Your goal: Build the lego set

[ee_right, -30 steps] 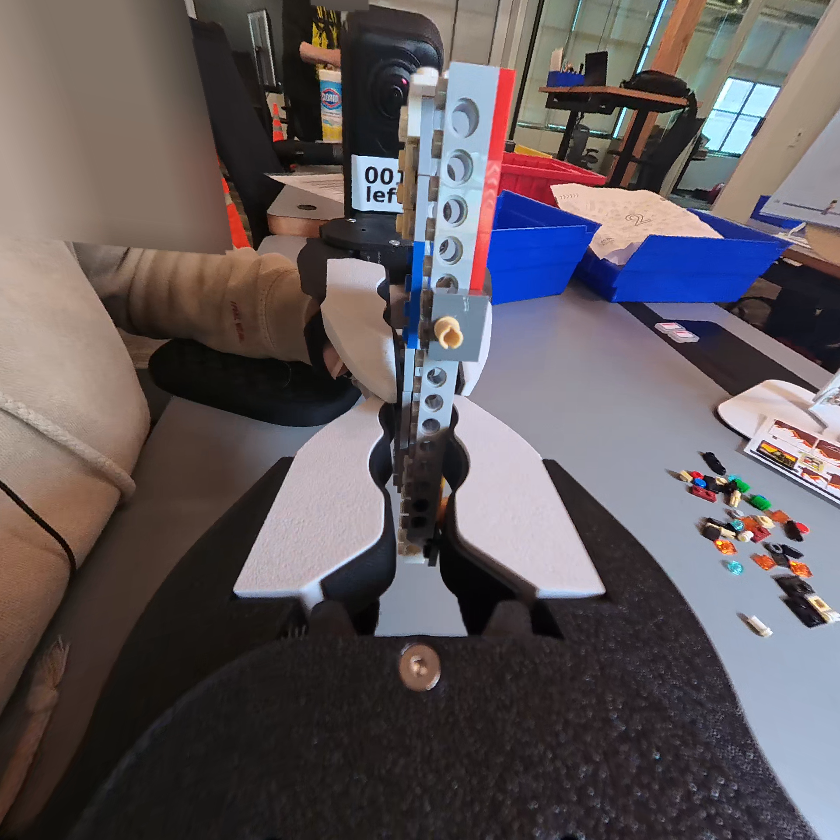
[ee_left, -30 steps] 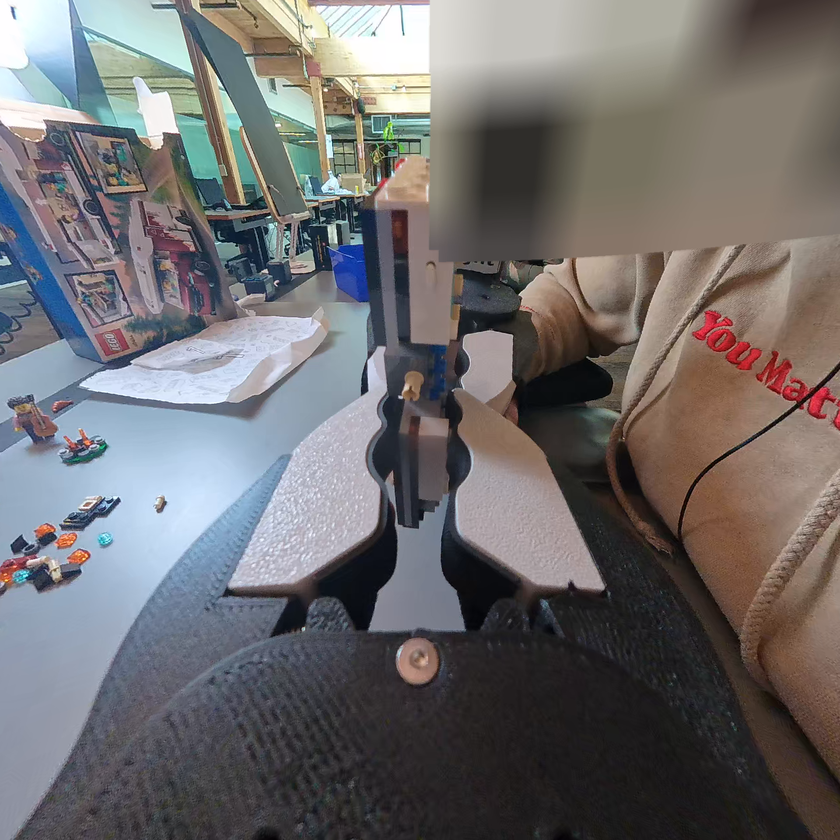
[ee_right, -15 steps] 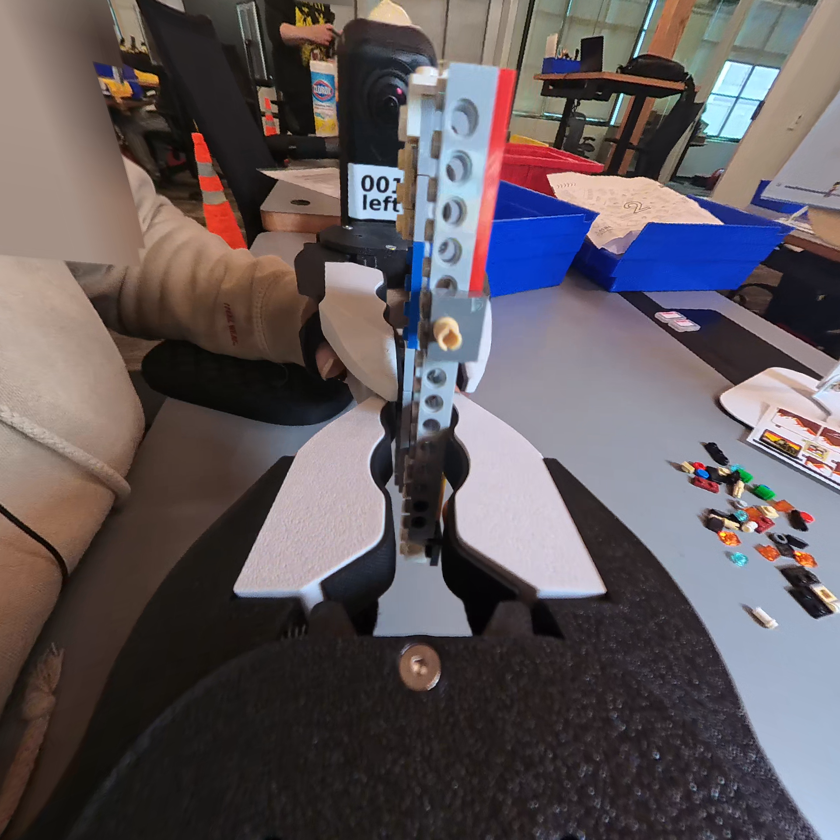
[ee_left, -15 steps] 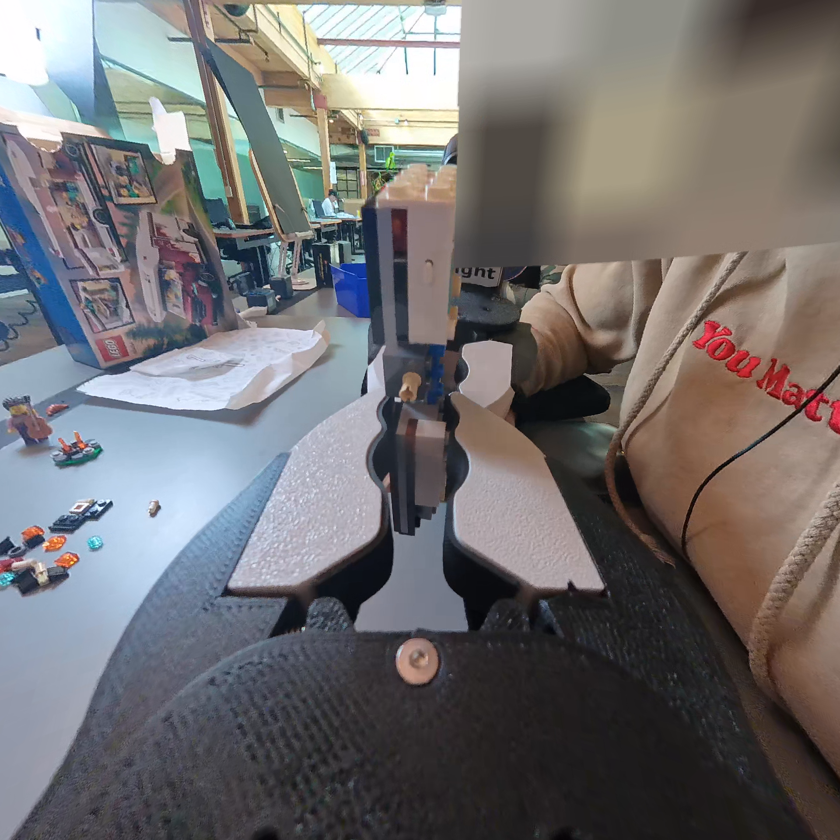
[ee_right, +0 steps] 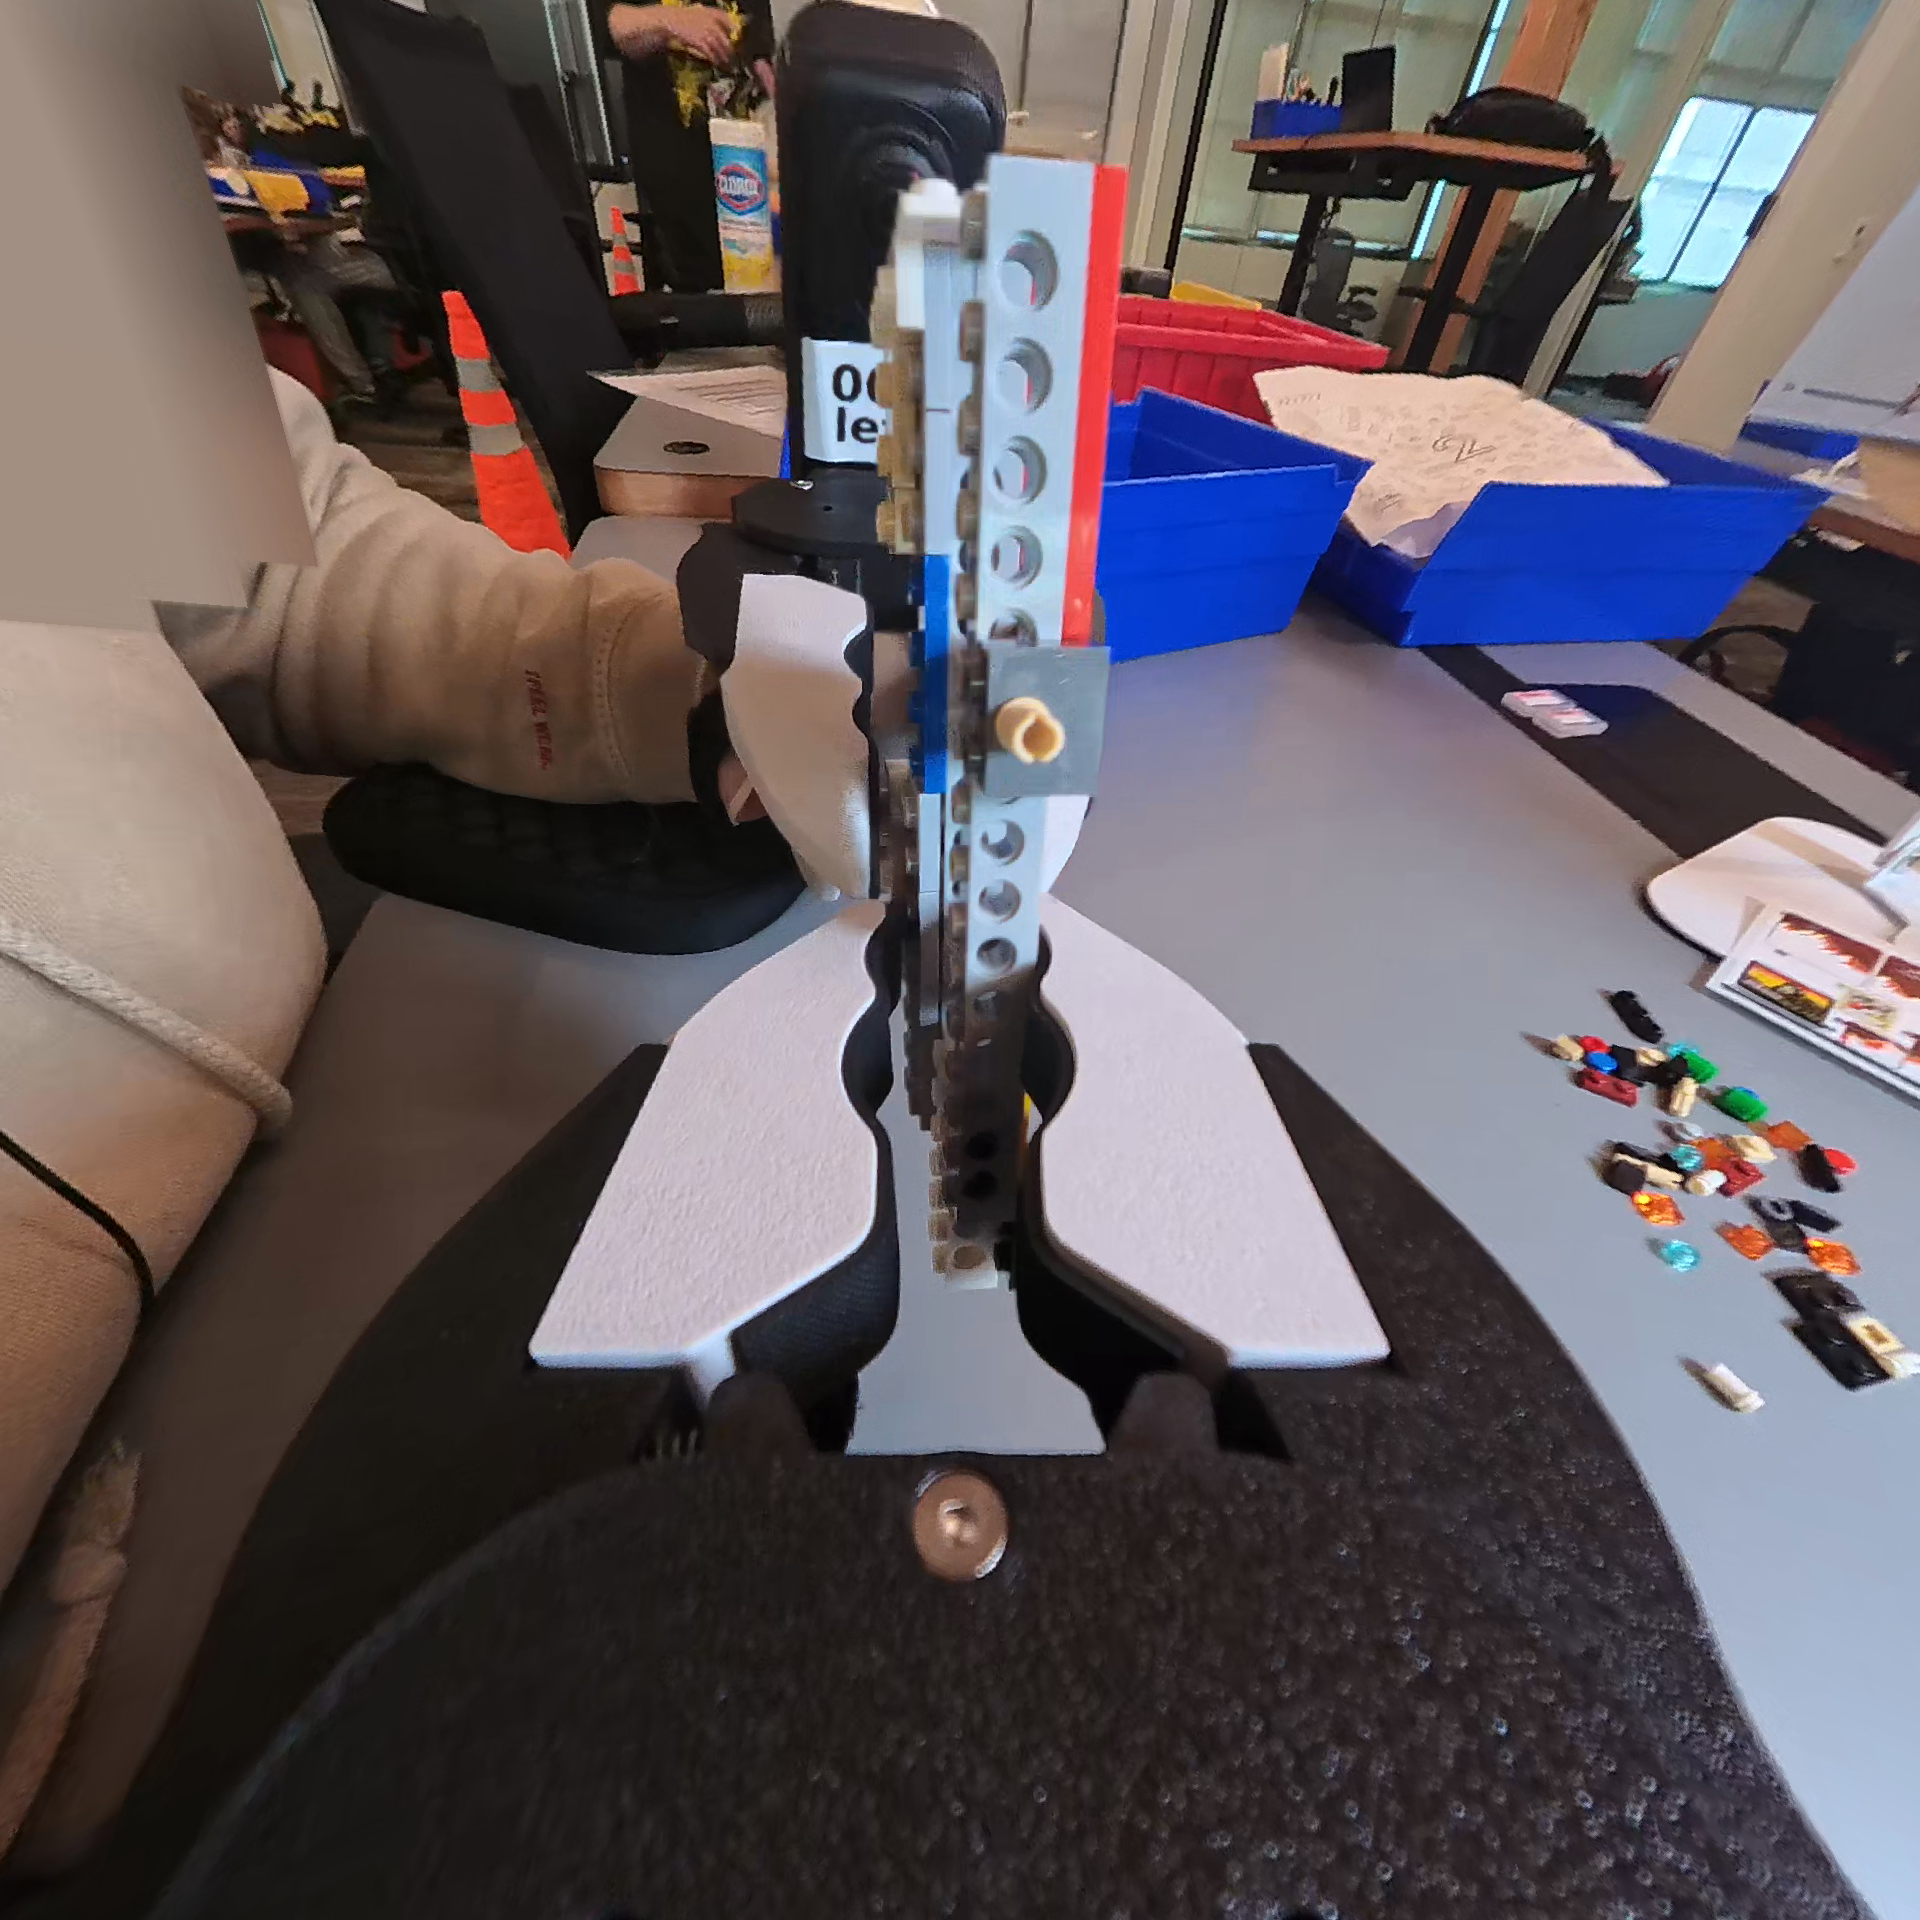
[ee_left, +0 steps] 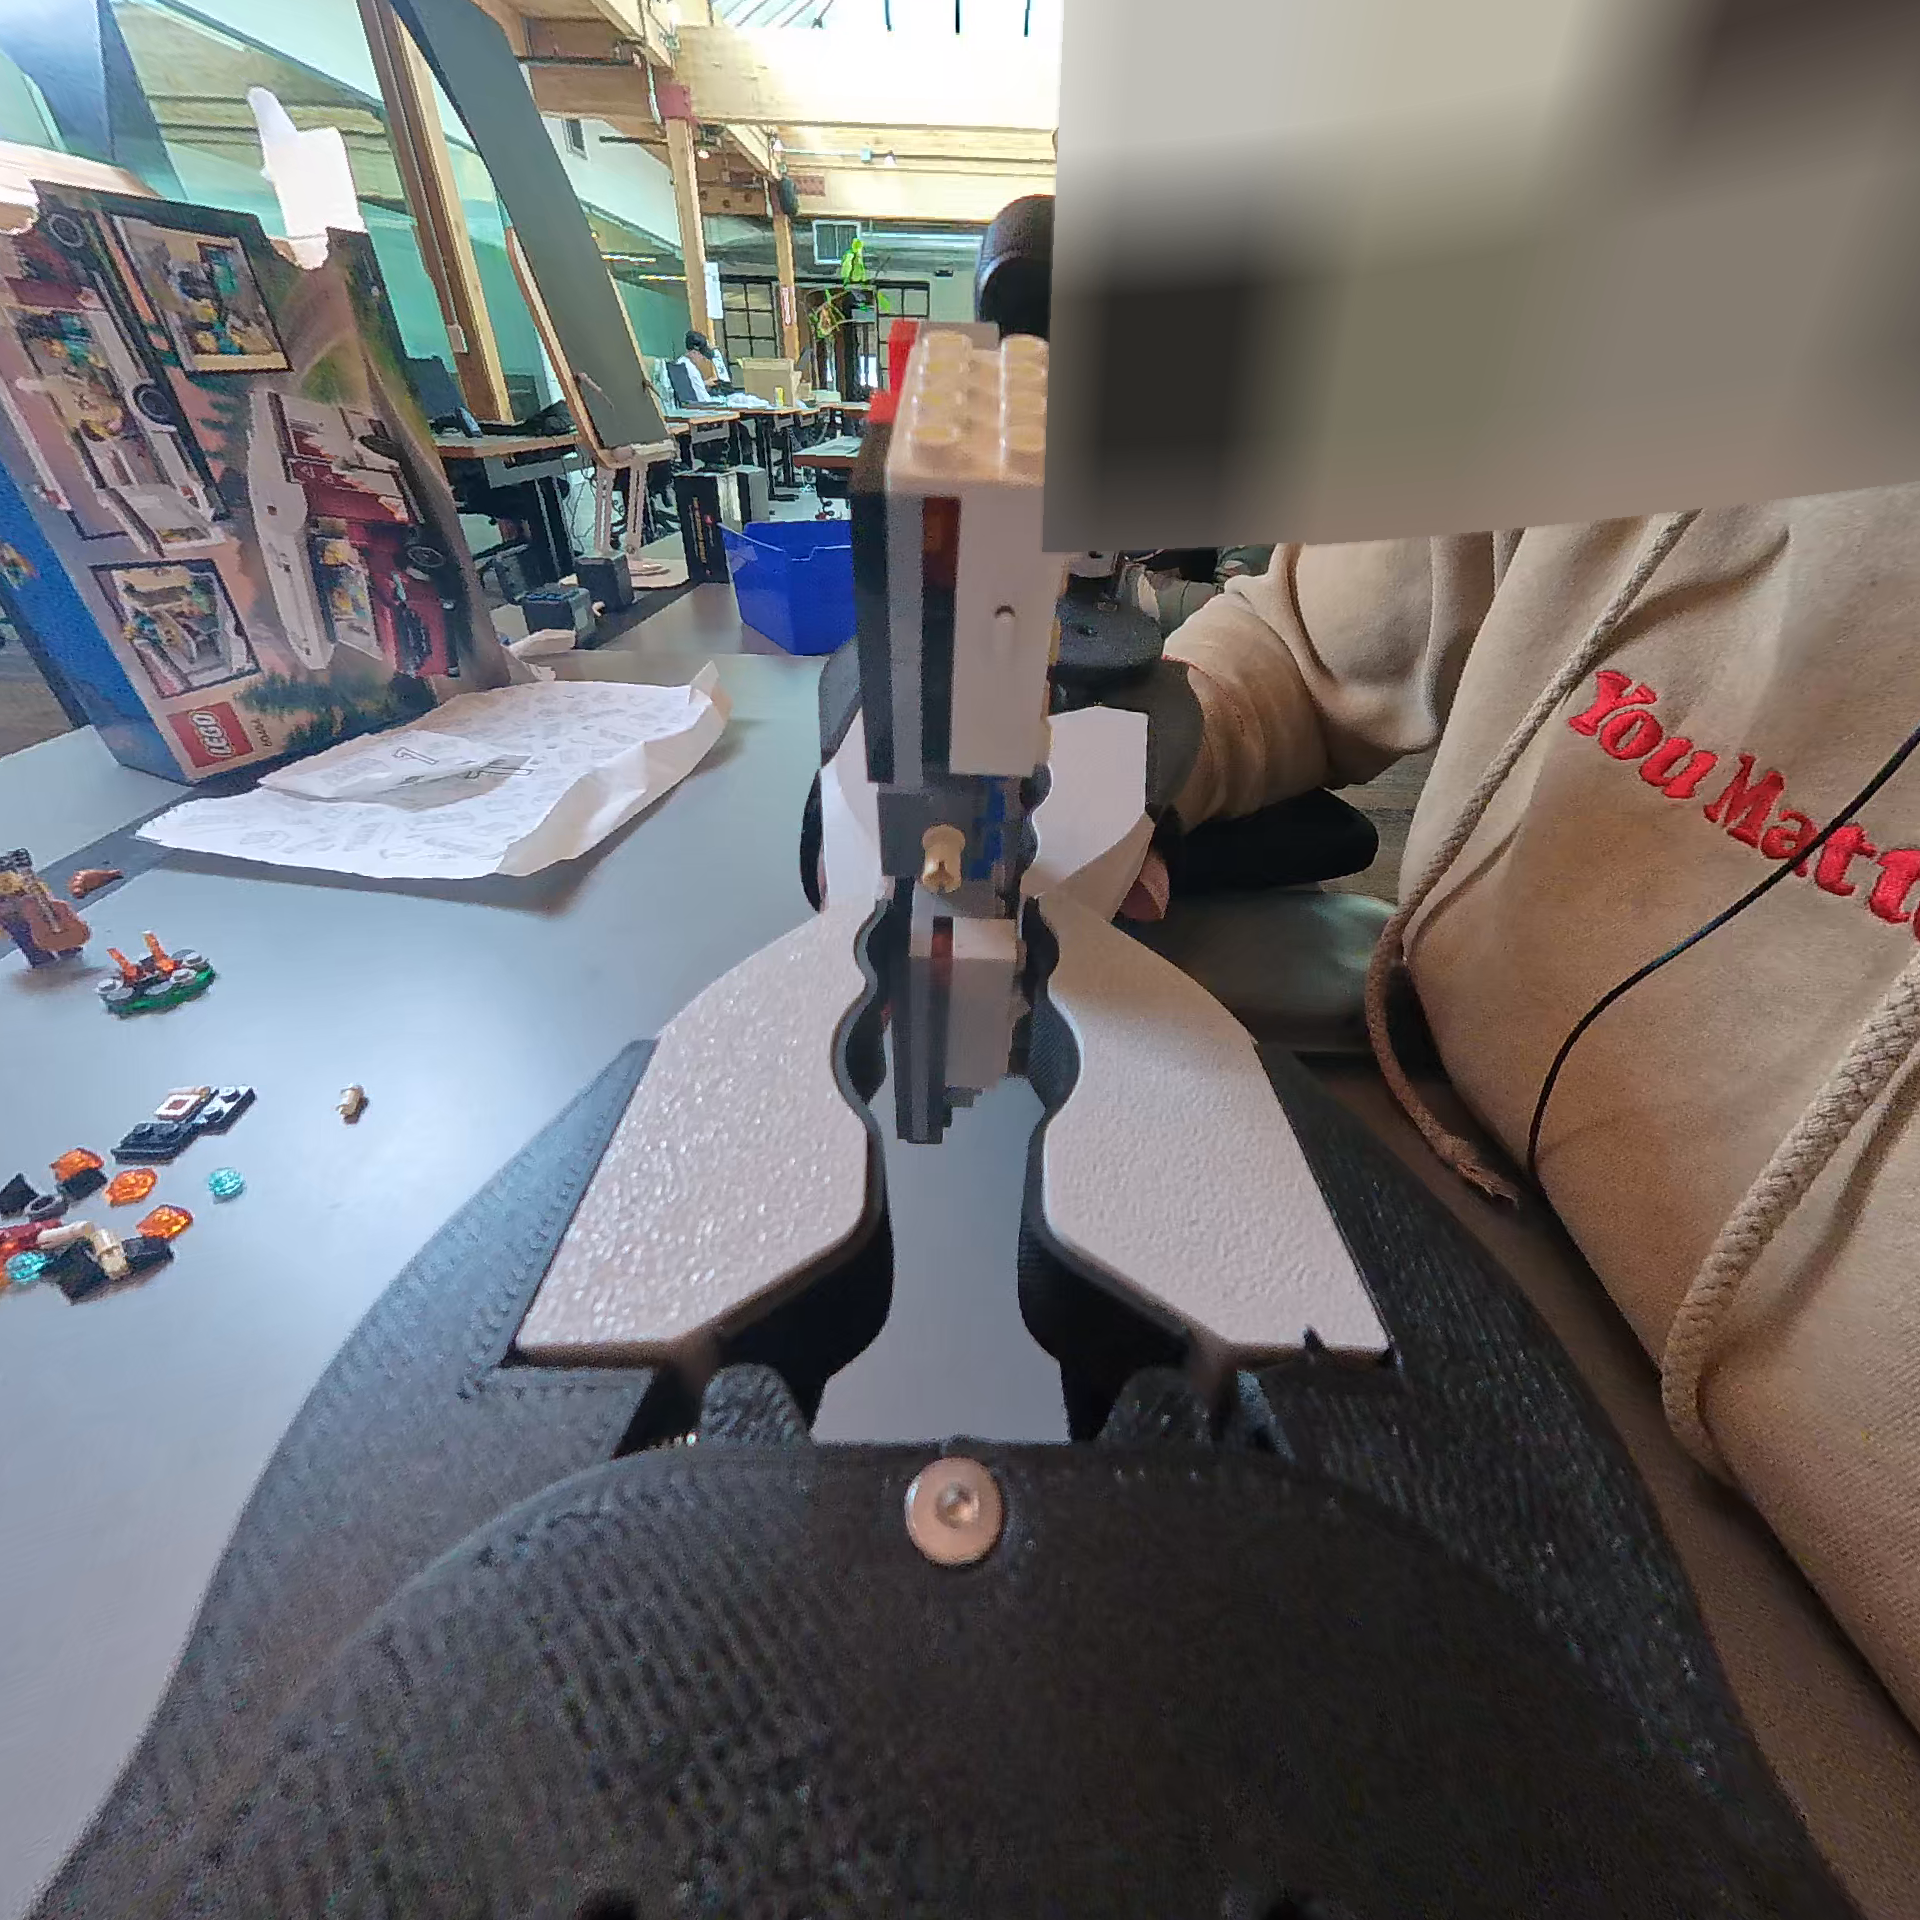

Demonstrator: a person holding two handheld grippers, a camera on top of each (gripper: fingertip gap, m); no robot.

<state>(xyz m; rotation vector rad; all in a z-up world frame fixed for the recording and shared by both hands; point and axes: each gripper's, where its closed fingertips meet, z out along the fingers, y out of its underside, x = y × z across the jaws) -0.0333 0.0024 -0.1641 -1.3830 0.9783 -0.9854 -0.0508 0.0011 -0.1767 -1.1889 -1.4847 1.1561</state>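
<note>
Above the grey bench (ee_left: 436,997), the lego assembly (ee_left: 951,665) stands upright, clamped from opposite sides by the left claw (ee_left: 951,935) and right claw (ee_right: 961,935). Left of the assembly in the left wrist view lie loose pieces (ee_left: 114,1195) and the set's box (ee_left: 208,478).

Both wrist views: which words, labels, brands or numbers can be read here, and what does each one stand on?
I name the bearers only, not the wording.
Red embroidered lettering: cream hoodie.
Brand logo: picture box on the table.
Faint print: white paper bag beside it.
White label: black camera housing behind the lego build, partly hidden.
Brand label: wipes canister, far back.
Sticker sheet: too small to read.
</note>
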